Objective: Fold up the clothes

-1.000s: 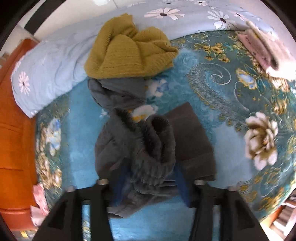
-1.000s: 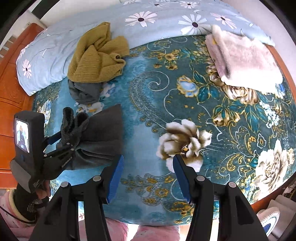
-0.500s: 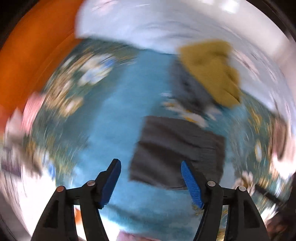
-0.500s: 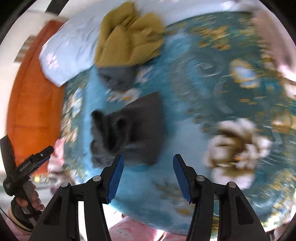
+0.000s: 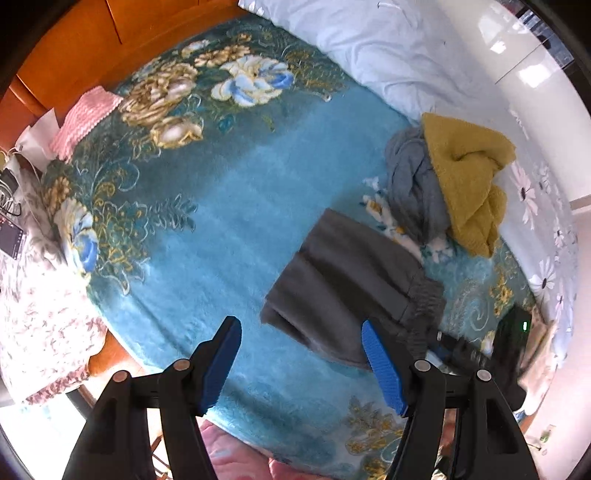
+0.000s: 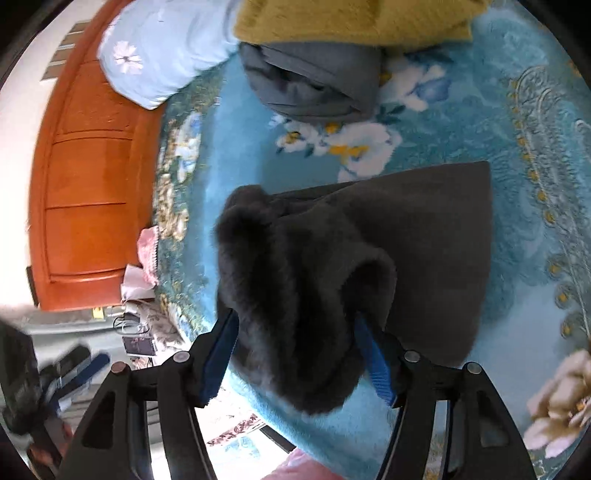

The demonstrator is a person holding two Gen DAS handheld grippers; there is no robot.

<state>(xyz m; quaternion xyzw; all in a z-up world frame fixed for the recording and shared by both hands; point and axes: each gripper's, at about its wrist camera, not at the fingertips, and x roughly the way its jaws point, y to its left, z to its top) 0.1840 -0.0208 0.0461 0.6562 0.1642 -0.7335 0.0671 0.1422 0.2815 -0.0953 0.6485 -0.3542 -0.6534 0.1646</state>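
Observation:
A folded dark grey garment (image 5: pixel 347 284) lies on the teal floral bedspread (image 5: pixel 229 221). My left gripper (image 5: pixel 303 365) is open and empty, held above the bed to the left of the garment. In the right wrist view my right gripper (image 6: pixel 295 354) is open, with its blue fingers on either side of the garment's fuzzy dark end (image 6: pixel 306 295). The rest of the garment (image 6: pixel 424 236) lies flat beyond. The right gripper (image 5: pixel 454 347) also shows in the left wrist view at the garment's elastic edge.
A mustard knit top (image 5: pixel 469 177) lies over a crumpled grey garment (image 5: pixel 413 184) near the pale blue floral pillow (image 5: pixel 406 62). They also show in the right wrist view (image 6: pixel 351 18) (image 6: pixel 314 81). An orange wooden headboard (image 6: pixel 88 184) stands at the left. A pink cloth (image 5: pixel 85 118) lies at the bed's corner.
My left gripper let go of the grey garment's bunched end and swung away to the left. My right gripper moved in from the bed's middle and now straddles that end.

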